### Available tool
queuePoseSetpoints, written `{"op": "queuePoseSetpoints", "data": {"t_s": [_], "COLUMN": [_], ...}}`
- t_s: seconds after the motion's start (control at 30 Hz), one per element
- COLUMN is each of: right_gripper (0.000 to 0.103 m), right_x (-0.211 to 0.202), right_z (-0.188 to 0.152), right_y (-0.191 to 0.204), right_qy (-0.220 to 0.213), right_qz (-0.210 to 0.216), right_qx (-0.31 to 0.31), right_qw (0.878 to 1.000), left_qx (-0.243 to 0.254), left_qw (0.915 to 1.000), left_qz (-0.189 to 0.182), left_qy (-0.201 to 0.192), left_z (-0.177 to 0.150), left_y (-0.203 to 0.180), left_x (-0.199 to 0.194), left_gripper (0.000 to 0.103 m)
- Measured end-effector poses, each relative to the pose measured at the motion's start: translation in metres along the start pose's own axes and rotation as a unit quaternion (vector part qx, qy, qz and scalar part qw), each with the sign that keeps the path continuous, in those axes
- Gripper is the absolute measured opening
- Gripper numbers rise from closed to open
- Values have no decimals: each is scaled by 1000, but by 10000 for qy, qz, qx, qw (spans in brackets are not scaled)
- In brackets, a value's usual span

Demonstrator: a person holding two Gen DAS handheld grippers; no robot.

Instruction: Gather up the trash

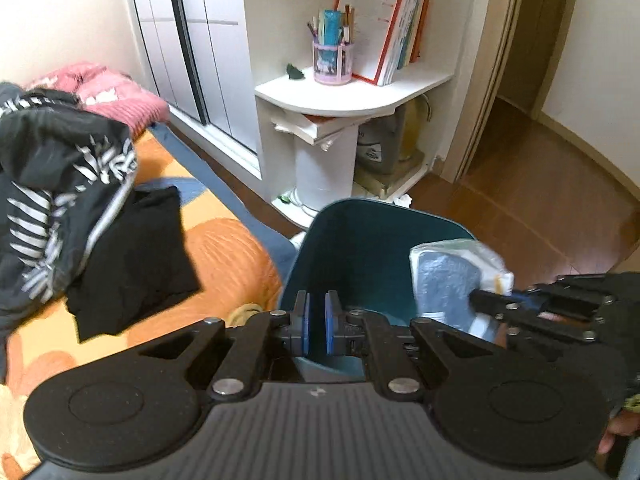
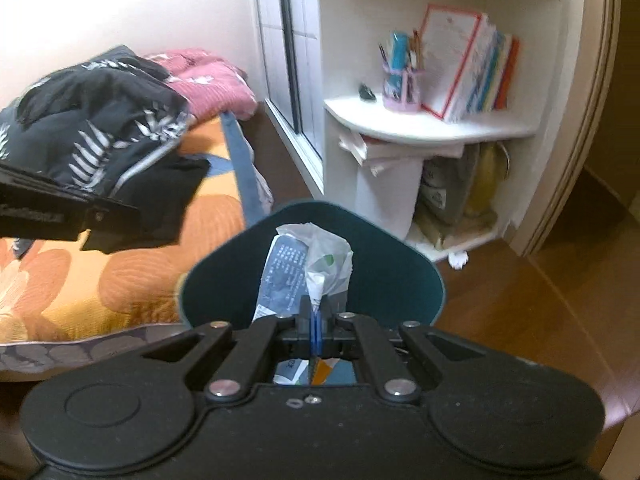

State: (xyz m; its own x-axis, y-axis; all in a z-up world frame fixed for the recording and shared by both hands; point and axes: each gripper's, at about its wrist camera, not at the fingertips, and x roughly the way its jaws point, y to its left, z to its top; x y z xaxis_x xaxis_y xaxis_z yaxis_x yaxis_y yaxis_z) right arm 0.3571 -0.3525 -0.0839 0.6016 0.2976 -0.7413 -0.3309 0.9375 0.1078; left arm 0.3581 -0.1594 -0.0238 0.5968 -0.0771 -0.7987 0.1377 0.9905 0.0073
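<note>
- R gripper (image 2: 315, 322) clamped tight on crumpled plastic wrapper (image 2: 304, 268); wrapper hangs fwd, over mouth of teal bin (image 2: 408, 276).
- L gripper (image 1: 316, 322) pads slightly apart, holding nothing, at bin's near rim (bin dead ahead).
- Drop is R's job.

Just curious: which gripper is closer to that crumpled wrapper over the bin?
Right. The right gripper is shut on the wrapper above the bin; the left gripper sits beside it, empty.
</note>
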Motion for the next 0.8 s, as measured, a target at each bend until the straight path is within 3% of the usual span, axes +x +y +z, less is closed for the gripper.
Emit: {"op": "queuePoseSetpoints", "data": {"t_s": [0.1, 0.27, 0.33, 0.6, 0.8], "right_gripper": [3, 19, 21, 35, 36], "right_x": [21, 46, 49, 25, 3], "right_z": [-3, -7, -8, -12, -13], "right_y": [-2, -1, -2, 5, 19], "right_qy": [178, 452, 492, 364, 247], "right_qz": [-41, -86, -105, 153, 473], "right_qx": [-12, 71, 165, 182, 143], "right_qw": [9998, 9989, 9986, 9991, 9985], "left_qx": [-210, -509, -633, -771, -825], "left_qw": [9995, 9972, 9964, 9954, 9948], "left_qz": [-88, -83, -56, -67, -61], "left_qy": [221, 536, 556, 566, 586], "left_z": [-12, -35, -40, -56, -68], "left_y": [2, 19, 27, 45, 55], "left_x": [16, 35, 39, 37, 30], "left_gripper": [7, 7, 7, 8, 8]}}
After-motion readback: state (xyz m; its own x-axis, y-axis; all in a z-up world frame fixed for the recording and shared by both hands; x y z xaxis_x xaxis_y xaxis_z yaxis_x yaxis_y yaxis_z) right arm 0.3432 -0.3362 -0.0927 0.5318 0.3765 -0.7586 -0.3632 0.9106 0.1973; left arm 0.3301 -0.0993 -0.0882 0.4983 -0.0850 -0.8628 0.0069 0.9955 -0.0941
